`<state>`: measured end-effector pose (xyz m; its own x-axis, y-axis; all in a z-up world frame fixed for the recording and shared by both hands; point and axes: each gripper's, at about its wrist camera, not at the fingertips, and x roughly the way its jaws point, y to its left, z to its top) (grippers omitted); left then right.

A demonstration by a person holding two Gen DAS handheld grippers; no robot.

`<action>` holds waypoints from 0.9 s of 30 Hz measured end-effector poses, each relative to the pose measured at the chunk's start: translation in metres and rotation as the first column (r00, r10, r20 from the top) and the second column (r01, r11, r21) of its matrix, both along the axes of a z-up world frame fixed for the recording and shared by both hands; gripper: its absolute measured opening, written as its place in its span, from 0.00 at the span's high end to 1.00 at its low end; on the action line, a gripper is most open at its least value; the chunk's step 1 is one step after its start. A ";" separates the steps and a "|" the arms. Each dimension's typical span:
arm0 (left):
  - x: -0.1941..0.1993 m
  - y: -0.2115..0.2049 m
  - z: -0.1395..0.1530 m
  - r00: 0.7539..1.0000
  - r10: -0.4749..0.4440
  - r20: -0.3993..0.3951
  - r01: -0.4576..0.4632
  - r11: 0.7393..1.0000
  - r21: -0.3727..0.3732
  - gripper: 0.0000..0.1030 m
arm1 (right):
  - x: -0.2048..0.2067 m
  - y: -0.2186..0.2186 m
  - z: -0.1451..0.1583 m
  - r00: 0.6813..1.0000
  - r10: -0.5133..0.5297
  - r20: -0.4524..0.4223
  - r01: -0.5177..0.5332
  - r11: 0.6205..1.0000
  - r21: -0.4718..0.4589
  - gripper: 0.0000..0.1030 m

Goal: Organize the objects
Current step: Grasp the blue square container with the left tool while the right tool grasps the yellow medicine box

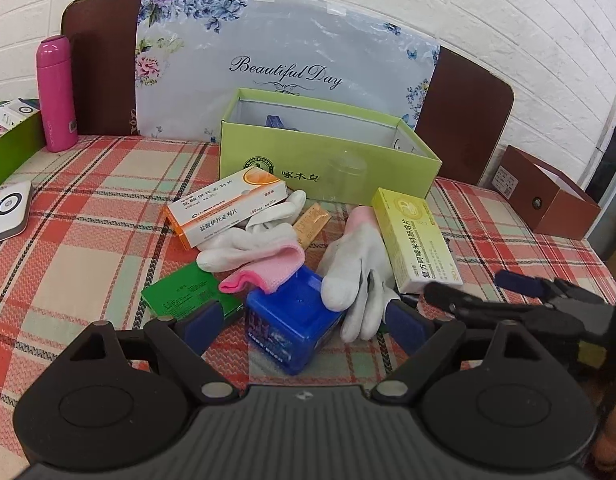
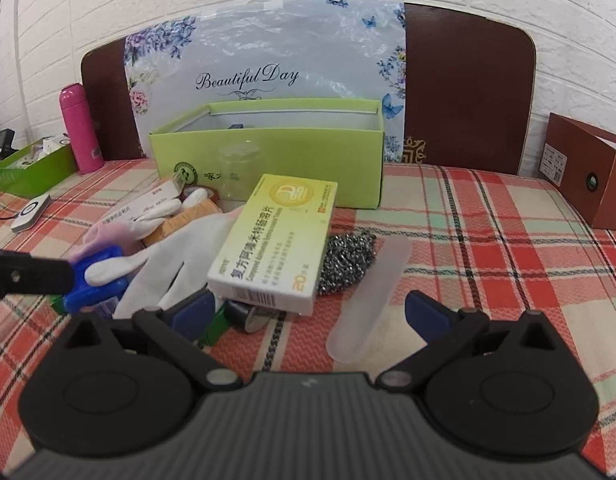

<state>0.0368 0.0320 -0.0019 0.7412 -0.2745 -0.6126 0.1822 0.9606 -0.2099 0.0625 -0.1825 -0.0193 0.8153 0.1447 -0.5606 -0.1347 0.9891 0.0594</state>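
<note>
Your left gripper (image 1: 302, 322) stands wide open around the blue box (image 1: 294, 322), which lies nearest, with a white glove (image 1: 357, 280) draped over its corner, so the glove may come along. Your right gripper (image 2: 308, 312) is open too and holds nothing; it faces the yellow medicine box (image 2: 274, 240), propped on the steel scourer (image 2: 345, 258). Behind the pile, the green carton (image 1: 327, 160) waits open, probably to receive these things.

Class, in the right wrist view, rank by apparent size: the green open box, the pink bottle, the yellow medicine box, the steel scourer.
1. green open box
2. yellow medicine box, though nearness enlarges it
3. pink bottle
4. steel scourer, partly hidden, so unsure against the bottle
</note>
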 end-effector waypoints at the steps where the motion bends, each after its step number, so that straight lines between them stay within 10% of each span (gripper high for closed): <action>1: -0.001 0.003 -0.001 1.000 -0.007 -0.003 0.007 1.000 -0.011 0.16 | 0.006 0.005 0.000 1.000 0.012 0.007 -0.012 1.000 0.009 0.00; 4: -0.001 0.011 -0.004 0.999 -0.042 -0.022 0.040 0.998 -0.058 0.27 | 0.025 0.018 -0.005 1.000 0.023 -0.001 -0.023 1.000 -0.004 0.00; 6: 0.003 0.014 -0.007 0.999 -0.035 -0.036 0.032 0.997 -0.073 0.30 | 0.029 0.019 -0.009 1.000 0.026 -0.017 -0.026 1.000 -0.004 0.32; 18: 0.074 -0.012 -0.030 0.983 0.089 -0.161 -0.102 0.992 -0.070 0.30 | -0.054 -0.018 -0.004 0.992 0.116 -0.044 -0.113 0.992 0.063 0.34; 27: 0.006 0.002 -0.014 0.990 -0.106 -0.098 0.104 0.994 -0.027 0.43 | -0.077 -0.022 -0.011 0.976 0.186 -0.114 -0.183 0.982 0.040 0.44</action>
<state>0.0430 0.0336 -0.0161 0.6438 -0.3618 -0.6742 0.2589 0.9322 -0.2530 -0.0141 -0.2048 -0.0304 0.7020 0.3039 -0.6440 -0.3052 0.9455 0.1135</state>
